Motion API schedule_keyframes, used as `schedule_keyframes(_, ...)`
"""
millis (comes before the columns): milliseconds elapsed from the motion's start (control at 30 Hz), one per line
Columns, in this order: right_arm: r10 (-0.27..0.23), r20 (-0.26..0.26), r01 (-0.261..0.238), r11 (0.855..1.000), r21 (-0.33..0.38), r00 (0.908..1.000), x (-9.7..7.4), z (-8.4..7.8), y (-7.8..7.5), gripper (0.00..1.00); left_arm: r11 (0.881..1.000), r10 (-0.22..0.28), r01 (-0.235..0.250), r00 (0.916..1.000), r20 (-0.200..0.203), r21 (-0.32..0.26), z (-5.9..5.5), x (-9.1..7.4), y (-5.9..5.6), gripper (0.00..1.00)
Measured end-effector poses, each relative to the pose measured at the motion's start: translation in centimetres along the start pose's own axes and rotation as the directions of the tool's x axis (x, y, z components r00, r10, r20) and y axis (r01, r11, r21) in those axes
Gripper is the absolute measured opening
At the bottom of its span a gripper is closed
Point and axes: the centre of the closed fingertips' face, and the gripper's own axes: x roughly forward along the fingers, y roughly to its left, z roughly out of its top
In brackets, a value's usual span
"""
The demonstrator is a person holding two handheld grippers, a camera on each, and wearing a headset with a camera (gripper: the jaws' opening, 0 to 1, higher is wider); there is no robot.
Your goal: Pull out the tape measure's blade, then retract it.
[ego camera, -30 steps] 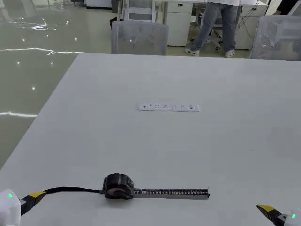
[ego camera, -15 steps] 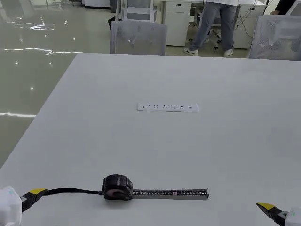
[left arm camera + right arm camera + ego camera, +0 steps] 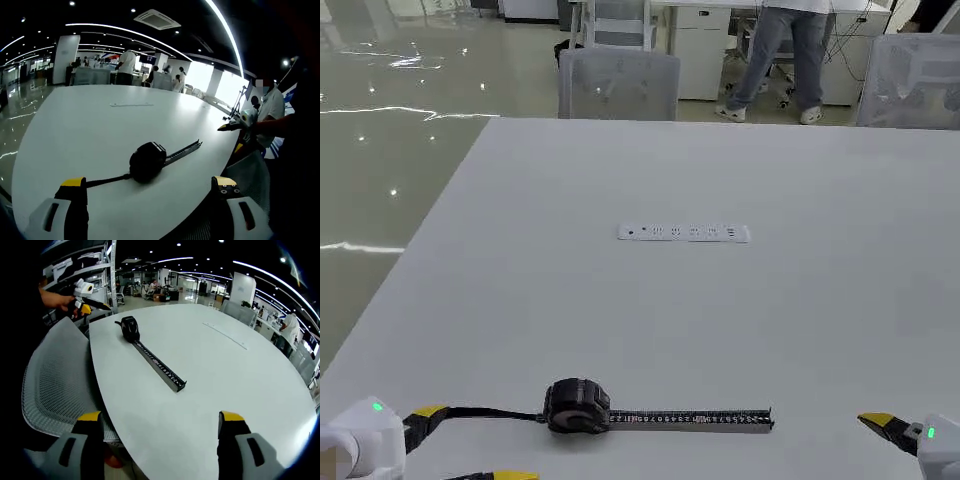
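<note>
Left gripper (image 3: 468,445) has edged toward the strap (image 3: 485,411); it and right gripper (image 3: 160,416) gape empty. Case (image 3: 577,406) looks rigid, hefty; blade (image 3: 690,417) springy, so pinch its tip.

White table (image 3: 740,330) takes up most of head view. Power strip (image 3: 683,233) lies flat on it mid-frame, long side running L-R. Grey mesh chair (image 3: 618,85) at table's far edge, top centre-left; 2nd chair (image 3: 910,75) upper right. Btwn them, at top, a person (image 3: 807,55) in jeans stands near a white cabinet (image 3: 700,45). Glossy floor (image 3: 390,140) upper left w/ light reflections. Right gripper view: mesh seat (image 3: 50,380) at left, just beside table edge; shelving rack (image 3: 95,267) upper left. Left gripper view: ceiling vent (image 3: 156,20) top centre.
</note>
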Motion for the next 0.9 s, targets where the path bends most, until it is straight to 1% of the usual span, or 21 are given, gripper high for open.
schedule_keyframes(33, 0.012, -0.006, -0.012, 1.000, -0.015, 0.9999, 0.2, 0.3, -0.2, 0.96, 1.000, 0.022, -0.022, 0.9996, -0.020, 0.018, -0.3, 0.3, 0.3, 1.00)
schedule_keyframes(67, 0.016, -0.009, -0.016, 1.000, -0.020, 0.9998, 0.3, 0.4, -0.2, 0.95, 0.999, 0.031, -0.030, 0.9992, -0.027, 0.025, -0.4, 0.4, 0.5, 1.00)
schedule_keyframes(133, 0.026, -0.017, -0.027, 0.999, -0.042, 0.9995, 0.6, 1.0, -0.8, 0.94, 0.996, 0.078, -0.077, 0.9963, -0.037, 0.033, -0.4, 0.8, 0.7, 1.00)
schedule_keyframes(167, 0.036, -0.031, -0.038, 0.997, -0.060, 0.9989, 0.8, 1.2, -1.0, 0.93, 0.995, 0.093, -0.091, 0.9948, -0.043, 0.033, -0.4, 1.1, 0.6, 1.00)
schedule_keyframes(300, 0.044, -0.040, -0.047, 0.996, -0.072, 0.9982, 1.0, 1.3, -1.2, 0.89, 0.995, 0.098, -0.097, 0.9944, -0.039, 0.032, -0.3, 1.2, 0.5, 1.00)
schedule_keyframes(367, 0.064, -0.054, -0.069, 0.993, -0.093, 0.9965, 1.5, 1.9, -1.4, 0.85, 0.995, 0.095, -0.095, 0.9952, -0.024, -0.023, -0.4, 1.6, 0.0, 1.00)
schedule_keyframes(433, 0.084, -0.068, -0.091, 0.989, -0.113, 0.9942, 2.0, 2.4, -1.6, 0.78, 0.993, 0.092, -0.092, 0.9957, -0.009, -0.077, -0.4, 2.0, -0.5, 1.00)
schedule_keyframes(467, 0.131, -0.120, -0.151, 0.972, -0.182, 0.9841, 2.8, 2.9, -1.4, 0.76, 0.988, 0.122, -0.123, 0.9925, -0.009, -0.099, -0.8, 2.4, -0.8, 1.00)
schedule_keyframes(500, 0.140, -0.131, -0.163, 0.968, -0.189, 0.9815, 3.0, 2.9, -1.3, 0.76, 0.987, 0.137, -0.138, 0.9904, -0.017, -0.087, -0.9, 2.4, -0.8, 1.00)
schedule_keyframes(533, 0.149, -0.144, -0.175, 0.965, -0.197, 0.9784, 3.2, 3.1, -1.4, 0.75, 0.984, 0.175, -0.175, 0.9843, -0.027, -0.033, -1.0, 2.4, -0.3, 1.00)
schedule_keyframes(567, 0.152, -0.149, -0.181, 0.962, -0.204, 0.9770, 3.4, 3.3, -1.4, 0.74, 0.982, 0.183, -0.184, 0.9828, -0.025, -0.030, -0.8, 2.5, -0.4, 1.00)
schedule_keyframes(600, 0.158, -0.158, -0.190, 0.959, -0.212, 0.9746, 3.6, 3.4, -1.5, 0.74, 0.983, 0.180, -0.181, 0.9833, -0.025, -0.038, -0.7, 2.7, -0.5, 1.00)
schedule_keyframes(633, 0.169, -0.178, -0.208, 0.951, -0.227, 0.9695, 3.8, 3.5, -1.5, 0.72, 0.982, 0.178, -0.180, 0.9837, -0.025, -0.060, -0.6, 2.9, -0.7, 1.00)
schedule_keyframes(667, 0.175, -0.191, -0.218, 0.946, -0.238, 0.9658, 3.9, 3.5, -1.6, 0.71, 0.980, 0.185, -0.186, 0.9824, -0.026, -0.069, -0.5, 3.0, -0.7, 1.00)
schedule_keyframes(700, 0.179, -0.205, -0.228, 0.941, -0.250, 0.9622, 4.2, 3.5, -1.8, 0.70, 0.977, 0.202, -0.204, 0.9789, -0.029, -0.062, -0.4, 3.2, -0.7, 1.00)
schedule_keyframes(767, 0.185, -0.221, -0.240, 0.937, -0.254, 0.9576, 4.5, 3.6, -2.0, 0.69, 0.971, 0.235, -0.236, 0.9717, -0.021, -0.028, -0.1, 3.4, -0.5, 1.00)
schedule_keyframes(800, 0.189, -0.226, -0.245, 0.935, -0.256, 0.9557, 4.7, 3.7, -2.1, 0.69, 0.969, 0.247, -0.247, 0.9688, -0.020, -0.013, 0.0, 3.5, -0.6, 1.00)
schedule_keyframes(900, 0.204, -0.251, -0.271, 0.925, -0.267, 0.9460, 5.5, 3.9, -2.5, 0.67, 0.963, 0.268, -0.268, 0.9632, -0.015, 0.004, 0.1, 4.0, -1.0, 1.00)
